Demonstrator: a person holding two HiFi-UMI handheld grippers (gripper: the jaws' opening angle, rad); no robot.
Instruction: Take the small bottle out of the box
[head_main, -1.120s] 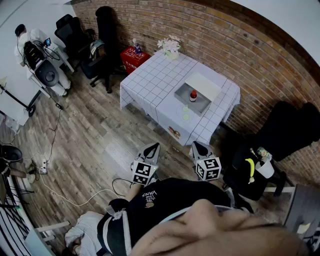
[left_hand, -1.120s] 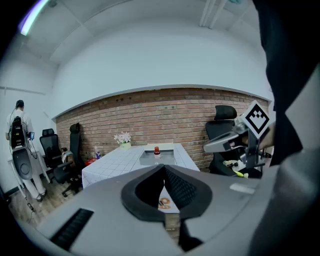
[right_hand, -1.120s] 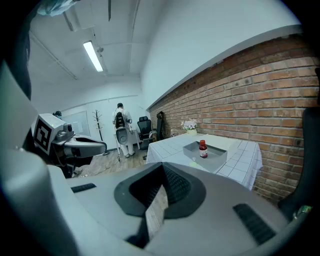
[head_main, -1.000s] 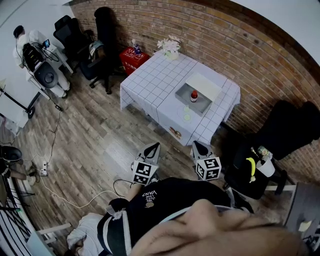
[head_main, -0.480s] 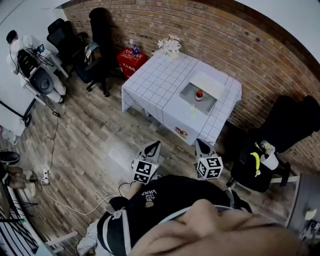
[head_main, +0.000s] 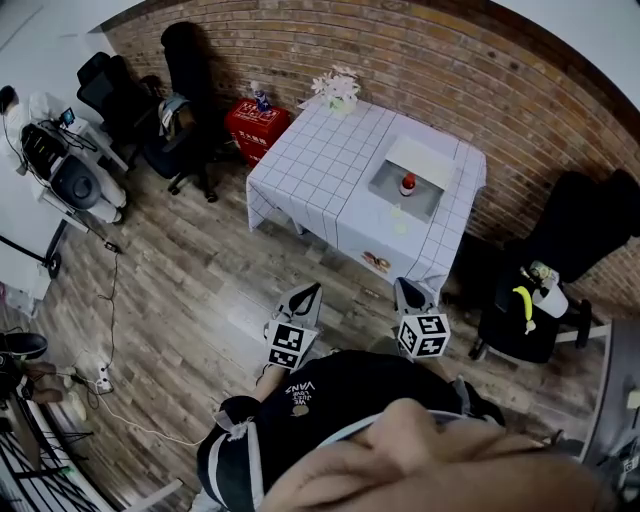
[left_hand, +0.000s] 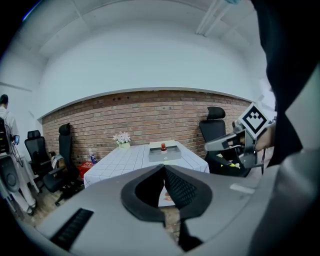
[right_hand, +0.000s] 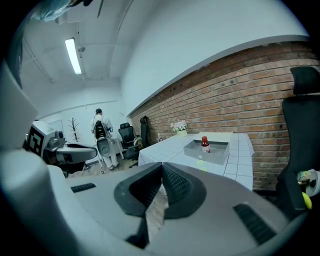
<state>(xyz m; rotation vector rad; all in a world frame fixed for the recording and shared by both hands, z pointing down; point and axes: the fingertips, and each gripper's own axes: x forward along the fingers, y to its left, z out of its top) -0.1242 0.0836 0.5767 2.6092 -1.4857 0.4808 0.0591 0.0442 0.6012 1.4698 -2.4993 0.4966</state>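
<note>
Both the left tongs (head_main: 308, 293) and right tongs (head_main: 404, 290) are staying pinched shut, empty. View's shifting slightly, but the bench (head_main: 320, 160) is still sitting well off, with the small bottle (head_main: 407, 185) standing untouched in the box (head_main: 387, 186).

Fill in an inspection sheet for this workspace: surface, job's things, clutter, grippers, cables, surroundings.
Surface: table, checked white cloth.
Job's things: small bottle upright inside the open grey box; white lid beside it, wall side.
Clutter: flowers at the far corner; pale green bits before the box.
Grippers: left gripper and right gripper shut, empty, far from the table.
Cables: cable across the wooden floor to a power strip.
Surroundings: brick wall, black office chairs, red crate.
</note>
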